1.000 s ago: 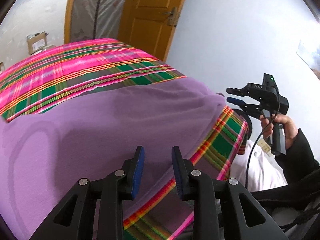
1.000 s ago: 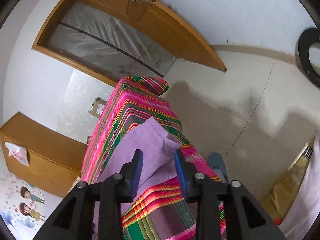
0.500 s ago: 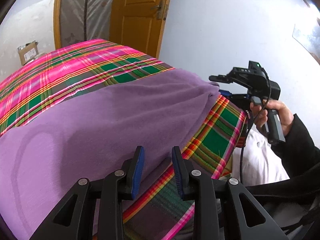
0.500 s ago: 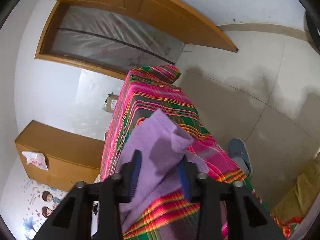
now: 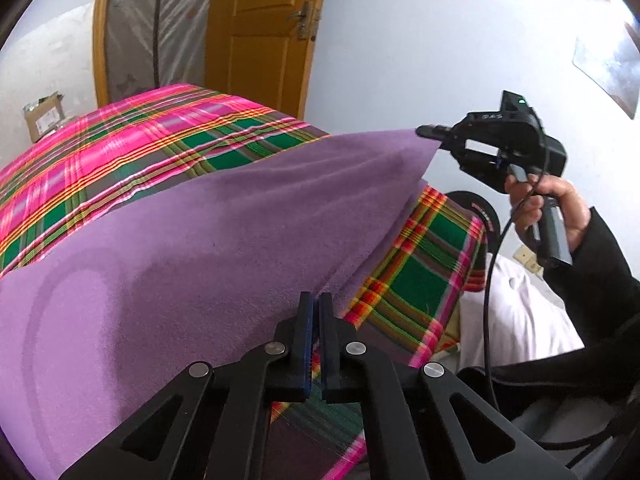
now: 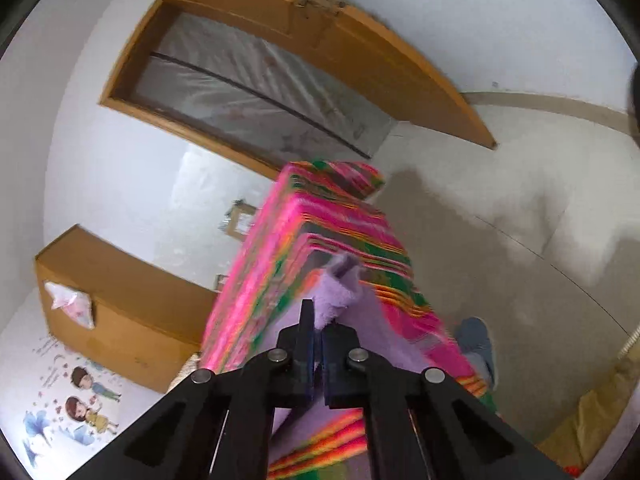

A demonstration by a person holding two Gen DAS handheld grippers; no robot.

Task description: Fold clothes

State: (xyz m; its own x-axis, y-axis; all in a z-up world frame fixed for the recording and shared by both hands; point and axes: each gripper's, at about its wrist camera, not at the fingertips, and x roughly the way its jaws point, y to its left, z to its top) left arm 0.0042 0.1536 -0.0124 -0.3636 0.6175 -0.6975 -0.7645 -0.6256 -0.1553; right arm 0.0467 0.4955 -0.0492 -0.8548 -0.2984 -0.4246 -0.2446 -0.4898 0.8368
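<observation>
Left gripper (image 5: pixel 314 312) is pinched on the near edge of the purple cloth (image 5: pixel 208 236); right gripper (image 6: pixel 316 330) is clamped on its far corner, lifted off the table. The cloth lies spread over the plaid table cover (image 5: pixel 132 148), one edge raised between the two grips. Looks like soft, light fleece, limp, likely to sag mid-span, not slippery. Best held at corners and hem, kept taut while folding over

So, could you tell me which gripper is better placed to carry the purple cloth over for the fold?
Right. The right gripper already holds a corner of the purple cloth lifted off the plaid cover; the left gripper pinches the edge low.
</observation>
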